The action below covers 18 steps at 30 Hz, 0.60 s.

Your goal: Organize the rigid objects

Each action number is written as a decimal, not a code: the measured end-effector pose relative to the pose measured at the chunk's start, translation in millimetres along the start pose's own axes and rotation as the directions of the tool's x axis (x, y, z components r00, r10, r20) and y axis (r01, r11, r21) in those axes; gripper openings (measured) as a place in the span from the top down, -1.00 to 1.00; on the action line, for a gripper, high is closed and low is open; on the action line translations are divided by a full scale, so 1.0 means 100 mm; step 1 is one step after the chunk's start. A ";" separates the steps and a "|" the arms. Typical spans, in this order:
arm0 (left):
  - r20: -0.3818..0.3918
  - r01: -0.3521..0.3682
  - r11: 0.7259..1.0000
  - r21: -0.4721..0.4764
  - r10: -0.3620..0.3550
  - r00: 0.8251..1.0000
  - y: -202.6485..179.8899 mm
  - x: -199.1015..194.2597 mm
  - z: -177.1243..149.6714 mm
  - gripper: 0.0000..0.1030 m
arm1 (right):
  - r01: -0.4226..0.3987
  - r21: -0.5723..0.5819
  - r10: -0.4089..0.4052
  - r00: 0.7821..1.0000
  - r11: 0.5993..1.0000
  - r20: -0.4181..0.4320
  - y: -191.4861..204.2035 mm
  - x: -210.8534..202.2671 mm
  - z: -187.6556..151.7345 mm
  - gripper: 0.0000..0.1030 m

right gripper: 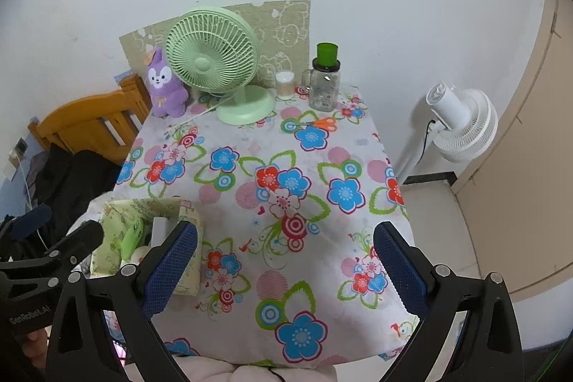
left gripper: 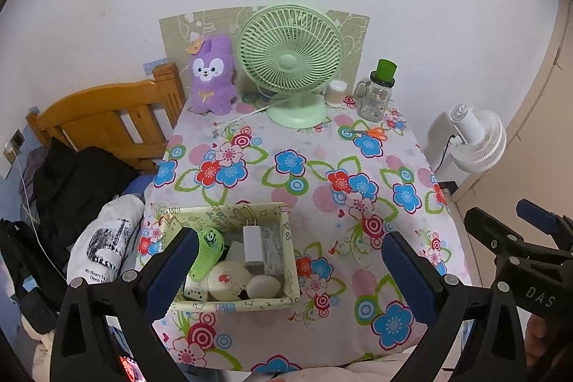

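1. Two black tongs with blue pads hover over the desk's near edge: the left gripper (left gripper: 290,260) and the right gripper (right gripper: 284,260), both spread wide and empty.
2. One pale green cartoon-print box (left gripper: 286,231) sits at the near left corner, holding a white charger block (left gripper: 253,244), a green perforated case (left gripper: 207,251), and two cream round pieces.
3. Along the far edge: one orange-handled scissors (left gripper: 372,132), one glass jar with green cap (left gripper: 376,93), one mint desk fan (left gripper: 290,59), one purple plush rabbit (left gripper: 211,76).
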<state>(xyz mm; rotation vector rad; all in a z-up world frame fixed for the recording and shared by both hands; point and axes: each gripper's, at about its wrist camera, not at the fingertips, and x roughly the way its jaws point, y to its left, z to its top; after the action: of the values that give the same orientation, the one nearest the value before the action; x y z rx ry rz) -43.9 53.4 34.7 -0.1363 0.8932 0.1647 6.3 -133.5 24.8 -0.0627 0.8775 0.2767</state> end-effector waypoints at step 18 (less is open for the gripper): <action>0.015 -0.005 1.000 -0.012 0.005 1.000 0.04 -0.01 0.05 -1.00 | 0.010 -0.001 -0.010 1.000 1.000 -0.008 0.00 0.02 0.03 -0.94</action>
<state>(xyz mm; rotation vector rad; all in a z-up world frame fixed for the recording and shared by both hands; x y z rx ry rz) -41.1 58.1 38.2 -0.1437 0.8775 0.1756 9.9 -132.1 25.2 -0.0692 0.8847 0.2679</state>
